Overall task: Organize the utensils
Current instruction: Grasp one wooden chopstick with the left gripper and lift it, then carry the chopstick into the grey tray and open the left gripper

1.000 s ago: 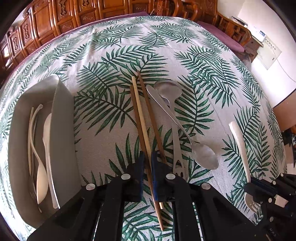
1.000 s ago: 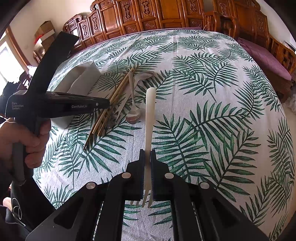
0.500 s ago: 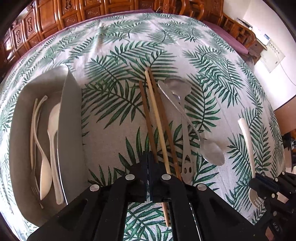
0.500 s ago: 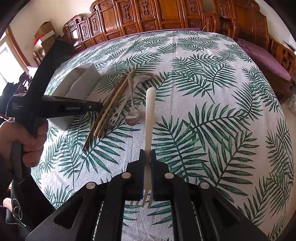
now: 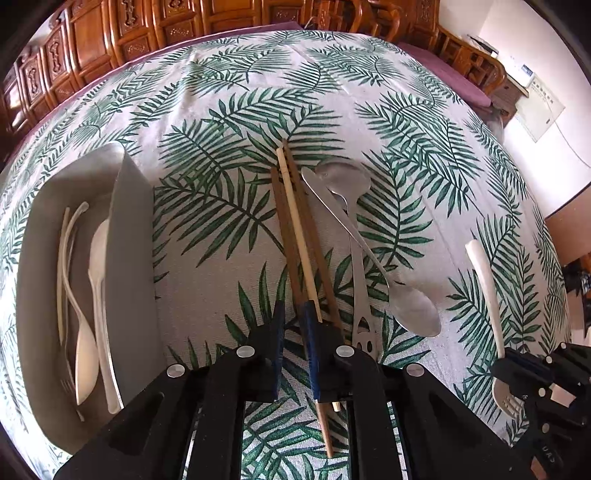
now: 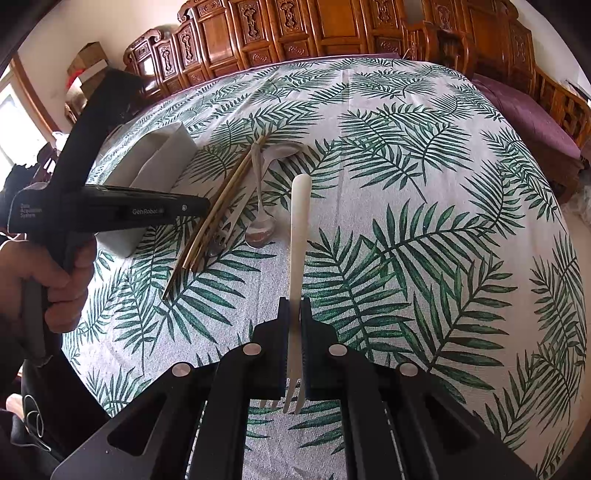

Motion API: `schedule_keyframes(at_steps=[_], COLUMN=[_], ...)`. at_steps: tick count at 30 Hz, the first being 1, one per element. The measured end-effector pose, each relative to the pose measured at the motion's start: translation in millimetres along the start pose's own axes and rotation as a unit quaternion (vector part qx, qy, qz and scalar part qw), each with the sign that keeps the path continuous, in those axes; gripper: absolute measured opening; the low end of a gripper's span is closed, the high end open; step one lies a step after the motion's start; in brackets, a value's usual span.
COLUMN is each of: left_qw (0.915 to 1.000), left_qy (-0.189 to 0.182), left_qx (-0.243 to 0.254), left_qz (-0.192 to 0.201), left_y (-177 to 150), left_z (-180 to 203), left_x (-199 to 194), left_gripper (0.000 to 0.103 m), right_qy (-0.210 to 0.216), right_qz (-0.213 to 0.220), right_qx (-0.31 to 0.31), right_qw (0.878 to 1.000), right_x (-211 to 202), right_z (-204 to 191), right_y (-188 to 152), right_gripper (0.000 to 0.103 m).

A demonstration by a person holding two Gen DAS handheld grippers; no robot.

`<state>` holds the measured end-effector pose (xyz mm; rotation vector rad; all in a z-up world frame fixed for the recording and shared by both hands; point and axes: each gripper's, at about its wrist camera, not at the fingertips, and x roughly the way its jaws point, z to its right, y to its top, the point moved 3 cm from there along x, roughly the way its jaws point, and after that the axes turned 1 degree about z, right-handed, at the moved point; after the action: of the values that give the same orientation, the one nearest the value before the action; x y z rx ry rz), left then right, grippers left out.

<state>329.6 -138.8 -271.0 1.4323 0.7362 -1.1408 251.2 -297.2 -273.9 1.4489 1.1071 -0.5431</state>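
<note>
Several wooden chopsticks [image 5: 295,236] lie in a bundle on the leaf-print tablecloth, also in the right wrist view [image 6: 218,214]. My left gripper [image 5: 293,314] is open, its jaws a little apart just over the chopsticks' near ends, holding nothing. A metal spoon [image 5: 413,310] and a slotted metal server [image 5: 360,284] lie crossed to their right. My right gripper [image 6: 294,314] is shut on a white plastic fork [image 6: 297,236], handle pointing away; it also shows in the left wrist view [image 5: 487,295].
A grey tray [image 5: 129,258] at the left holds white plastic spoons and forks [image 5: 85,295]. It shows behind the left gripper in the right wrist view [image 6: 159,155]. Carved wooden cabinets [image 6: 295,26] and chairs ring the round table.
My left gripper was shut half a second ago and has now opened a little beside the chopsticks. The right gripper still holds the white fork, nearly still.
</note>
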Motion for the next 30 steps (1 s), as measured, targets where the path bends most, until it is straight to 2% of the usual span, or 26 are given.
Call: schedule_keyframes(at_steps=[2,6,9,17,30], left_qw=[0.9999,0.9991,0.9992,0.9995,0.9967], left_qy=[0.008,0.034,0.032,0.023,0.014], left_qx=[0.007,0.023,0.026,0.019,0.000], left_qz=[-0.001,-0.001,0.000,0.012,0.081], left_y=[0,2,4,1,3], left_z=[2,5,5,-4,-46], left_x=[1,2,1,-12,-89], left_gripper=[0.014,0.013,0.005,0.004,0.004], right_qy=[0.000,0.001,0.000,0.000,0.009], right_qz=[0.001,0.001,0.001,0.007,0.030], right_qx=[0.000,-0.001,-0.001,-0.006,-0.028], right_qw=[1.000,1.000,1.000,1.000,0.999], right_x=[0,-1,-1,-3,-12], right_z=[0,-1,-1,-8,-54], right_y=[0,0,0,3,38], right_gripper=[0.007,0.007,0.007,0.007,0.007])
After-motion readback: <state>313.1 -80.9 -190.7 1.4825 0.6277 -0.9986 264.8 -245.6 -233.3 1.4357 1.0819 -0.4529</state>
